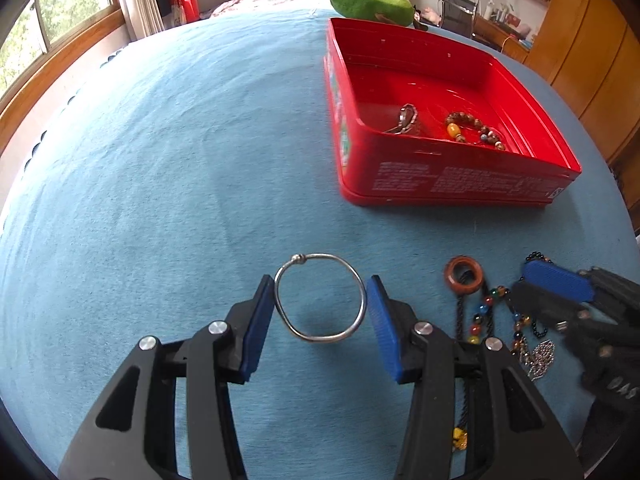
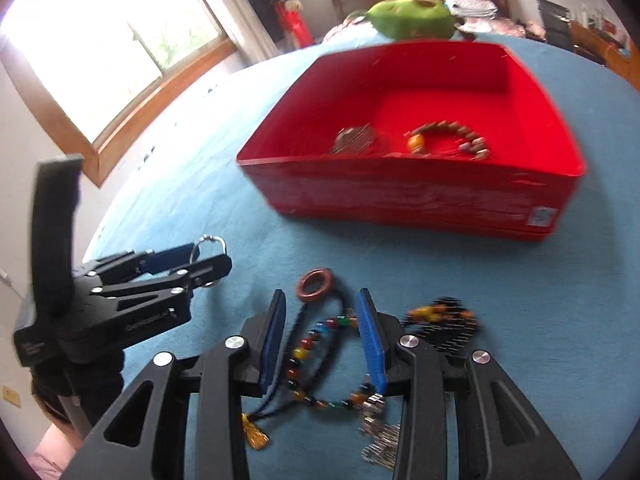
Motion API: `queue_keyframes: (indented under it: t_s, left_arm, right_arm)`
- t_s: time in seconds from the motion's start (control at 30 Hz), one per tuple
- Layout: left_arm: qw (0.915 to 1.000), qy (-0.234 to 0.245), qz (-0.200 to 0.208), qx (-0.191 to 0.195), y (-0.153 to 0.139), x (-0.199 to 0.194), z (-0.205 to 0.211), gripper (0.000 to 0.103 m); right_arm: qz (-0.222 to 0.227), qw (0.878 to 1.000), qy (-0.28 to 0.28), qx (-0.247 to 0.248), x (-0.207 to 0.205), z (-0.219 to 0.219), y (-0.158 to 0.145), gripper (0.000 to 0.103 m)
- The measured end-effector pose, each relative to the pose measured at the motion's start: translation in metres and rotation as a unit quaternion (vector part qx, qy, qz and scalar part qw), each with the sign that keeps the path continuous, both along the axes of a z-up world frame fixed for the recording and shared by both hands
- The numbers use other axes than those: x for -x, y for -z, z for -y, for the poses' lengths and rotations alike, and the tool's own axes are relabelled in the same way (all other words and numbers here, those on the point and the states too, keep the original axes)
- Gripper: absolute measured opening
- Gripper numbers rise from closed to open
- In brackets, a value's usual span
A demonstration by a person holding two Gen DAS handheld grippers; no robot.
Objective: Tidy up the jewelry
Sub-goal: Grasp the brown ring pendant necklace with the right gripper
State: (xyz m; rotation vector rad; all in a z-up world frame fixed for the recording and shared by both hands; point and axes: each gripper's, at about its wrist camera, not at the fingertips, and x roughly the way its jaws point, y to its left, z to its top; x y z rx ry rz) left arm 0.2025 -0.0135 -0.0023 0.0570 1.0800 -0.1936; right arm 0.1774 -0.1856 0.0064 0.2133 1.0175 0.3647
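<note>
A silver bangle [image 1: 320,298] sits between the blue pads of my left gripper [image 1: 320,308], which touch its sides; a shadow on the blue cloth suggests it is lifted. In the right wrist view the left gripper [image 2: 188,258] shows at the left with the bangle [image 2: 208,242]. My right gripper [image 2: 320,328] is open over a beaded necklace [image 2: 308,344] with a brown ring [image 2: 315,284] and yellow tassel. The necklace also shows in the left wrist view [image 1: 480,312]. The red tin [image 1: 440,120] holds a bead bracelet [image 1: 472,128] and a metal piece [image 1: 404,118].
A silver chain [image 2: 380,440] and dark beads [image 2: 444,320] lie by the right gripper. A green plush toy [image 1: 368,0] sits behind the tin. The blue bedcover [image 1: 160,160] stretches left toward a window; wooden wardrobes stand at the right.
</note>
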Motion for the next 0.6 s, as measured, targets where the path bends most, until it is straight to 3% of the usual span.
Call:
queue_keyframes:
  t_s: [0.6]
  left_arm:
    - [1.0, -0.008, -0.004, 0.002, 0.002, -0.001, -0.013, 0.046]
  right_arm:
    - [-0.013, 0.997, 0.015, 0.073, -0.028, -0.038, 0.024, 0.04]
